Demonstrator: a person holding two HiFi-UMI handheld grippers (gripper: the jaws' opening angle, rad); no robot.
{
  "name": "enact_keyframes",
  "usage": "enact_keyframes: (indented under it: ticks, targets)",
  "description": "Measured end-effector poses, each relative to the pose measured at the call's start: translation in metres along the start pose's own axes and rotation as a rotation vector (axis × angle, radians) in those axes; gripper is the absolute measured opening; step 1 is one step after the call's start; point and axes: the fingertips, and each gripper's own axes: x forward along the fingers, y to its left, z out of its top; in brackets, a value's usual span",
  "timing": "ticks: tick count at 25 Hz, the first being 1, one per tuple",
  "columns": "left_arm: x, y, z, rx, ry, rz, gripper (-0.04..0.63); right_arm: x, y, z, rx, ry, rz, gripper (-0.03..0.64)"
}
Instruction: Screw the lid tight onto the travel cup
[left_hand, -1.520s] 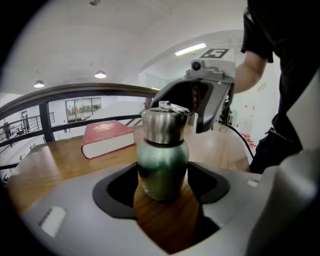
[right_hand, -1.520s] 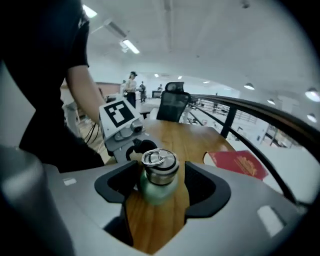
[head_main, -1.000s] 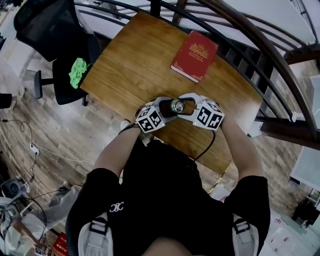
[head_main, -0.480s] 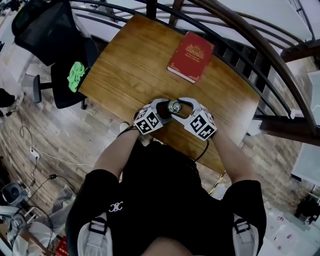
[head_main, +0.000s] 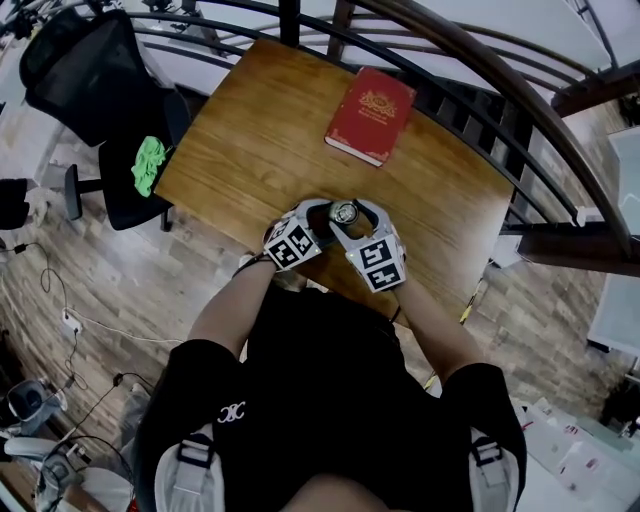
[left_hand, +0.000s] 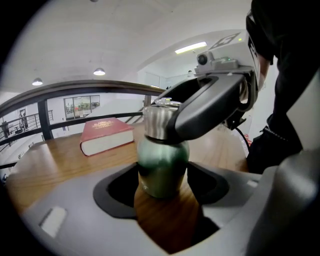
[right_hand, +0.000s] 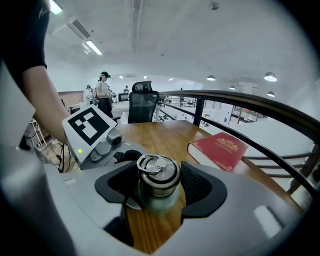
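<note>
Your left gripper (left_hand: 163, 187) clamps the green travel cup (left_hand: 162, 165), standing on the worktop (head_main: 260, 140) just before you, so it can't spin. Your right gripper (right_hand: 159, 187) is closed, seemingly firmly, around the steel lid (right_hand: 159, 172) for twisting.

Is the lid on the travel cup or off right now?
On: the steel lid sits atop the green cup, clamped by the right gripper. Tightness: cannot tell.

Black T-shirt (head_main: 330, 380), grey shoulder straps (head_main: 195, 470), grey left gripper (left_hand: 161, 180), grey right gripper (right_hand: 159, 186)
</note>
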Motion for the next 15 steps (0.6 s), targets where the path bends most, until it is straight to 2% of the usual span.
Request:
enact_keyframes:
  ticks: [3, 8, 12, 15]
  targets:
    - [0.0008, 0.0009, 0.0009, 0.005, -0.005, 0.0, 0.353, -0.0035, 0.0033, -0.0036, -0.053, -0.019, 0.093, 0.267]
    - [0.0019, 0.0013, 0.0026, 0.012, -0.011, -0.006, 0.353, -0.0083, -0.0013, -0.008, -0.203, -0.001, 0.234, 0.267]
    - [0.0018, 0.0022, 0.0026, 0.017, -0.006, -0.004, 0.353, -0.0094, 0.0062, -0.0082, -0.299, 0.082, 0.436, 0.267]
    - [0.0022, 0.0023, 0.0036, 0.026, -0.003, -0.007, 0.352, -0.0033, 0.0034, -0.0071, -0.377, 0.146, 0.496, 0.267]
